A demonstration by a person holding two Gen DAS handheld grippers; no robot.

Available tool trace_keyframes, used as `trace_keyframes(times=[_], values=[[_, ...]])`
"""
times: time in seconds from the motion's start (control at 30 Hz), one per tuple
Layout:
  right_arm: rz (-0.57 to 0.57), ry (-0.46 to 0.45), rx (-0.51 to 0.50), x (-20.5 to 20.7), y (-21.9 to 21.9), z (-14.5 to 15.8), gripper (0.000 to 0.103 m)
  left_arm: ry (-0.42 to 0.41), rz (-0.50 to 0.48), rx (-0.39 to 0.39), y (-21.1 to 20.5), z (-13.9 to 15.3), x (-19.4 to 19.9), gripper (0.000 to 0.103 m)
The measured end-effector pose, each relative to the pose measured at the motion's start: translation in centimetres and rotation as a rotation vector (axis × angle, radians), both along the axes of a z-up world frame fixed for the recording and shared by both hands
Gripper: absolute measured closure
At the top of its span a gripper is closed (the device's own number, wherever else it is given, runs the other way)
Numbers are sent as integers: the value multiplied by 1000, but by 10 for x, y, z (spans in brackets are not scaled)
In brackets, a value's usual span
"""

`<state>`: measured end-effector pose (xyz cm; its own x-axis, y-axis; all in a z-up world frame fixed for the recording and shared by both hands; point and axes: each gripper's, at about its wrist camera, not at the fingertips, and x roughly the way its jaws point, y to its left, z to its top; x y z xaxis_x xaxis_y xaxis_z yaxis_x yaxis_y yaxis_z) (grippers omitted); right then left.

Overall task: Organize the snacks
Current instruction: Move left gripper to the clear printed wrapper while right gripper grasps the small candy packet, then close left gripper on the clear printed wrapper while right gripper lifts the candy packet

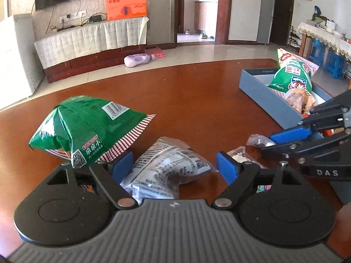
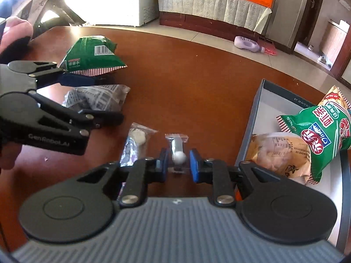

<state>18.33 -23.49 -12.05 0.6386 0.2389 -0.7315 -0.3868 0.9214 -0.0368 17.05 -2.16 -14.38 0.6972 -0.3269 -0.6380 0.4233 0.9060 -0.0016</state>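
Observation:
My left gripper [image 1: 174,166] stands open low over the brown table [image 1: 186,92], its blue pads either side of a clear snack packet with black print [image 1: 171,168] without pressing it. A green snack bag [image 1: 87,127] lies just left of it. In the right wrist view my right gripper [image 2: 178,166] is shut on a small clear packet holding a white ball [image 2: 177,153]. A second small packet with a round white sweet [image 2: 137,139] lies to its left. The left gripper [image 2: 105,98] shows there too, straddling the printed packet [image 2: 96,98].
A blue-grey box [image 2: 252,127] sits right of my right gripper, holding a green bag [image 2: 324,135] and a tan bag [image 2: 280,153]. A person's hand [image 2: 13,30] is at the far left. The table edge curves behind, with floor and a purple bottle [image 1: 138,59] beyond.

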Motion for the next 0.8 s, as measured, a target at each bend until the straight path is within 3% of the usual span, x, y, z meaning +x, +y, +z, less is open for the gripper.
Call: trace_keyframes(times=[0.3, 0.8], values=[[10, -9, 2, -12, 4, 6, 81, 8, 23, -17, -5, 0, -8, 27], [-10, 4, 154, -36, -20, 21, 82, -27, 94, 12, -9, 19, -34, 35]])
